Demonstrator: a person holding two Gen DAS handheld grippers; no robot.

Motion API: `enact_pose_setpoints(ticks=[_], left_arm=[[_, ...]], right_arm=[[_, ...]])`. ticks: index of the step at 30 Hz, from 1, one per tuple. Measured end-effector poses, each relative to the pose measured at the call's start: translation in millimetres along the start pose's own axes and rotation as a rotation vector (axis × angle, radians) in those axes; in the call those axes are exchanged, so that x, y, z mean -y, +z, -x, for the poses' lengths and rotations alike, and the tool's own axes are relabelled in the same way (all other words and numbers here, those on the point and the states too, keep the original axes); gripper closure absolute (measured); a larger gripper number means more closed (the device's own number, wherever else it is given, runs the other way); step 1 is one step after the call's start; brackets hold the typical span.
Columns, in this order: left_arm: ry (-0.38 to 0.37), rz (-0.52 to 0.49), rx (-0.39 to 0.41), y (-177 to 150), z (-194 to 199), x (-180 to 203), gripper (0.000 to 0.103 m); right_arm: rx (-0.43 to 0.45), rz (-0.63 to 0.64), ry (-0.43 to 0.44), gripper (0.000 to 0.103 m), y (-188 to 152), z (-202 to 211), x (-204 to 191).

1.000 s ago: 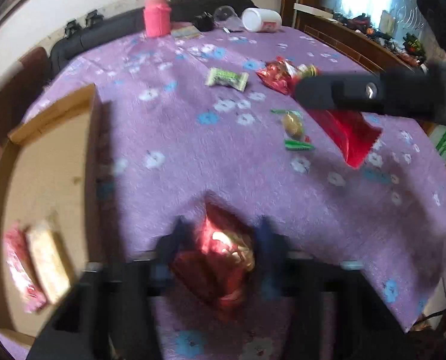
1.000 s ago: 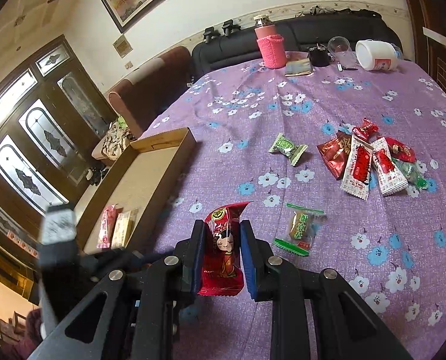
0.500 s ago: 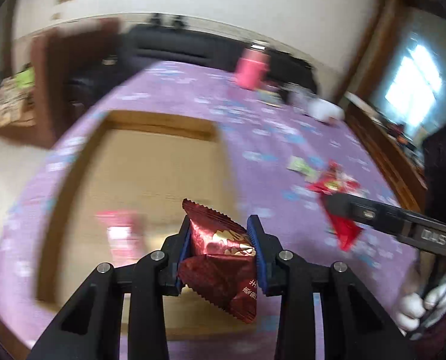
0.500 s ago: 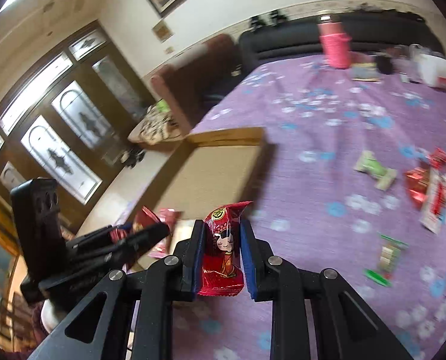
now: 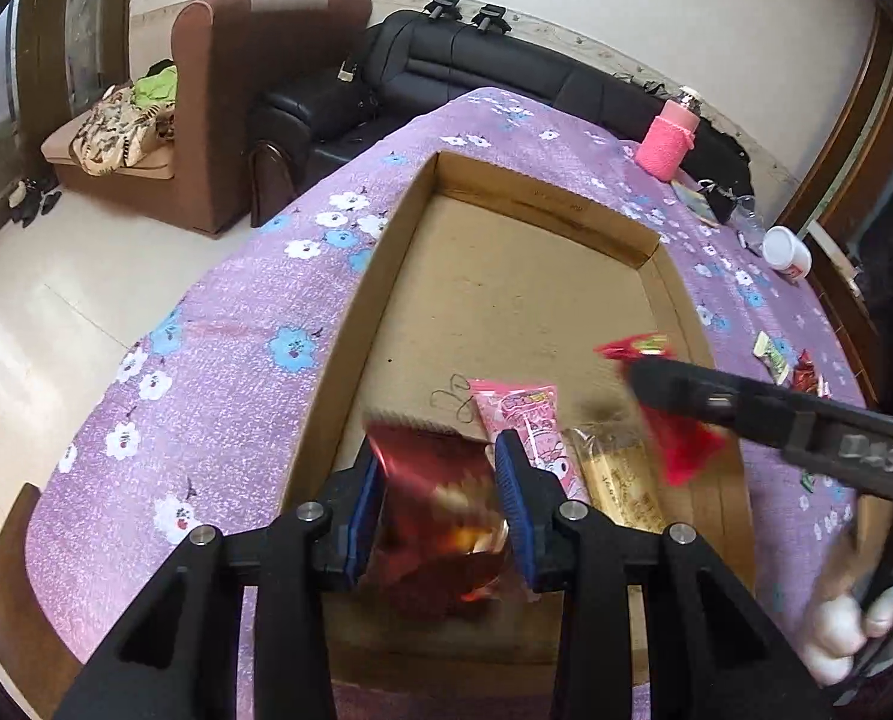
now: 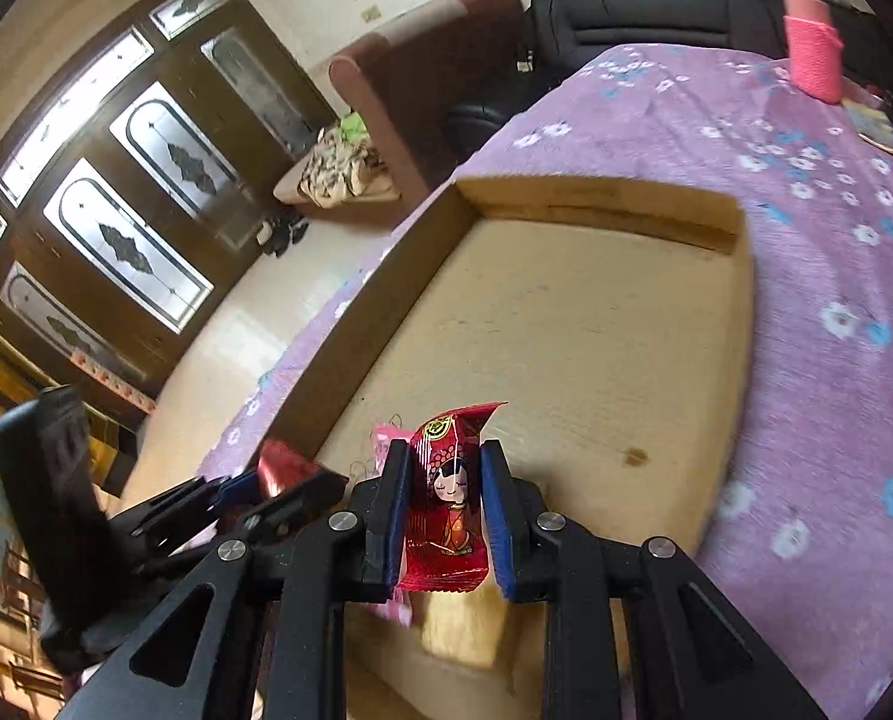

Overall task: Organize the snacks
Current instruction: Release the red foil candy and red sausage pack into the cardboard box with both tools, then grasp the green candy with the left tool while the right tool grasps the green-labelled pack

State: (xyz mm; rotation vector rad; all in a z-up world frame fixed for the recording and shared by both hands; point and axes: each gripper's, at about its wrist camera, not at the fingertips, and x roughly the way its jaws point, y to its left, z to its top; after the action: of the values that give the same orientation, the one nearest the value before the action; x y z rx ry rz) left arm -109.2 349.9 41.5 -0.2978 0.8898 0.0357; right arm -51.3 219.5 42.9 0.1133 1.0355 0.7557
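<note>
A shallow cardboard box (image 5: 380, 276) (image 6: 386, 312) lies on the purple flowered tablecloth (image 5: 218, 372). My left gripper (image 5: 437, 456) hangs over its near left corner with a dark red snack packet (image 5: 440, 516), blurred, between the blue pads; its jaws are opening. In the right wrist view the left gripper (image 6: 254, 492) shows at the lower left. My right gripper (image 6: 444, 450) is shut on a red packet with a cartoon figure (image 6: 446, 504) above the box's near end. A pink packet (image 5: 530, 420) and a tan packet (image 5: 620, 480) lie in the box.
A pink bottle (image 5: 665, 141) and a white cup (image 5: 785, 249) stand at the far side of the table. Loose snacks (image 5: 770, 354) lie on the cloth right of the box. A black sofa (image 5: 446, 60) and brown armchair (image 5: 236, 90) stand beyond the table edge.
Both grippers have swung left from the open cloth to above the box, each carrying its packet. The dark red packet now looks blurred between the left pads.
</note>
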Motion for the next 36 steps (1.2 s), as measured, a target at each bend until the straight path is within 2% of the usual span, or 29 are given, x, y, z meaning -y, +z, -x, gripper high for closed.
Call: enact_pose_setpoints(ticks=[5, 8, 10, 13, 16, 19, 22, 25, 27, 31, 36], left_arm=[[-0.012, 0.006, 0.029, 2.2, 6.7, 1.5, 0.047], [-0.025, 0.018, 0.053, 3.5, 16.1, 2.2, 0.046], [-0.03, 0.031, 0.07, 4.4, 23.3, 3.6, 0.045], [-0.06, 0.057, 0.105, 5.3, 38.7, 7.2, 0.044], [-0.069, 0.069, 0.14, 6.2, 55.1, 14.7, 0.029], [-0.114, 0.05, 0.167, 5.6, 69.5, 34.1, 0.023], [-0.176, 0.002, 0.16, 2.7, 73.1, 61.5, 0.023], [-0.222, -0.041, 0.143, -1.7, 70.5, 89.5, 0.023], [-0.247, -0.07, 0.124, -5.5, 67.0, 109.4, 0.023], [-0.273, -0.138, 0.092, -16.4, 64.7, 146.1, 0.023], [-0.273, -0.183, 0.096, -28.5, 73.9, 165.8, 0.023]], right_arm=[[0.007, 0.007, -0.034, 0.073, 7.2, -16.3, -3.3], [0.031, 0.009, -0.029, 0.06, 7.4, -8.3, -3.9], [0.052, 0.004, -0.031, 0.059, 7.6, 2.2, -2.0], [0.12, -0.019, -0.019, 0.059, 6.0, 39.4, 11.5], [0.195, -0.046, -0.051, 0.059, -3.3, 89.3, 35.5], [0.259, -0.102, -0.11, 0.053, -18.8, 137.3, 71.0], [0.32, -0.205, -0.218, 0.046, -45.5, 185.1, 125.4], [0.301, -0.31, -0.31, 0.046, -75.2, 207.0, 170.8], [0.267, -0.348, -0.311, 0.046, -92.0, 205.2, 185.2], [0.189, -0.355, -0.325, 0.046, -112.8, 181.5, 191.7], [0.157, -0.36, -0.372, 0.046, -110.1, 150.5, 195.6]])
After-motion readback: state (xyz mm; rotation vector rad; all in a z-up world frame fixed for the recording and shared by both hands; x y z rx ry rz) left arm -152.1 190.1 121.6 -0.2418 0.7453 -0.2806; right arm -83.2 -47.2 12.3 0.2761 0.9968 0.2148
